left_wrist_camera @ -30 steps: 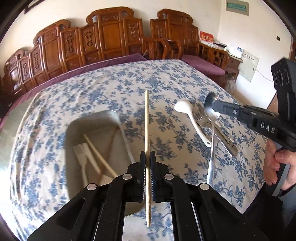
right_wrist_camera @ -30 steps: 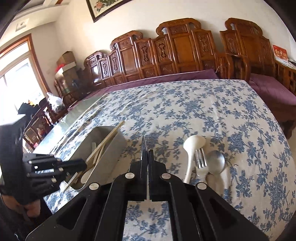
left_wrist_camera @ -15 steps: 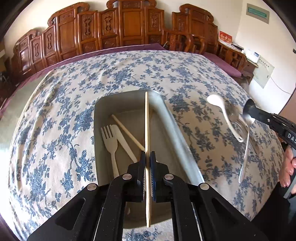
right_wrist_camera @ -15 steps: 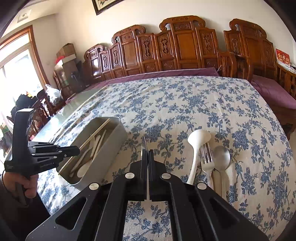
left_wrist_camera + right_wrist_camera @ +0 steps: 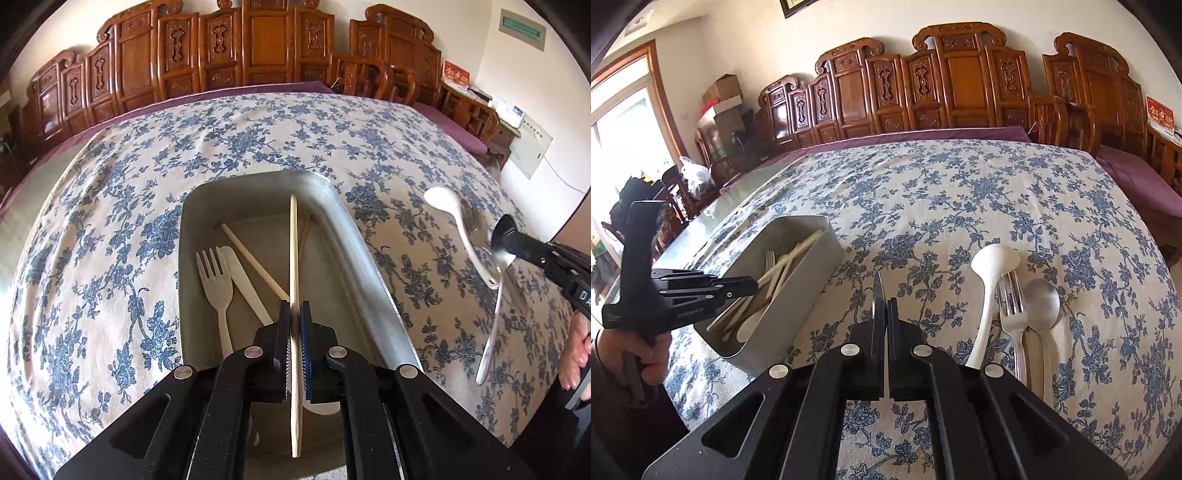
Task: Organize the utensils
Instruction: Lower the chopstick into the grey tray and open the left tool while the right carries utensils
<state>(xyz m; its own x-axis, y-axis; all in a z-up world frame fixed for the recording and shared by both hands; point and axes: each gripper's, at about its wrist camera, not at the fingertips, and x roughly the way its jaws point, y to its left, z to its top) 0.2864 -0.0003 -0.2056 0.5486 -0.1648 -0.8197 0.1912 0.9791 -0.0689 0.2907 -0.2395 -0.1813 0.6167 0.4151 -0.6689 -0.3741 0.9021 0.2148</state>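
Currently the left gripper [image 5: 294,325] has its jaws clamped on a wooden chopstick [image 5: 293,258], gripped toward its lower third, with the long end pointing away over the grey bin [image 5: 369,258] and the short end hanging near the camera. Right gripper [image 5: 885,314] is likewise closed, pinching a thin metal knife [image 5: 878,291] edge-on, only the blade tip showing past the fingers; it hovers over the floral tablecloth [image 5: 960,192] between the bin on the left and the loose cutlery on the right. Inside the bin lie a pale fork [image 5: 216,273], a pale knife [image 5: 243,280] and a second chopstick [image 5: 255,264], all flat on the floor of the bin. Outside, right of the bin, a white spoon [image 5: 991,273], a metal fork [image 5: 1012,306] and a metal spoon [image 5: 1042,302] sit touching side by side. Judgement: chopstick is light, stiff and smooth, so it likely pivots in the pads if bumped; a hold nearer its middle would balance better. Metal knife is thin, heavier and slippery; flat-side grip on the handle seems safest. Step in hand appears to be lowering the chopstick into the bin before release. White spoon looks ceramic or plastic, cannot tell; treat as fragile.
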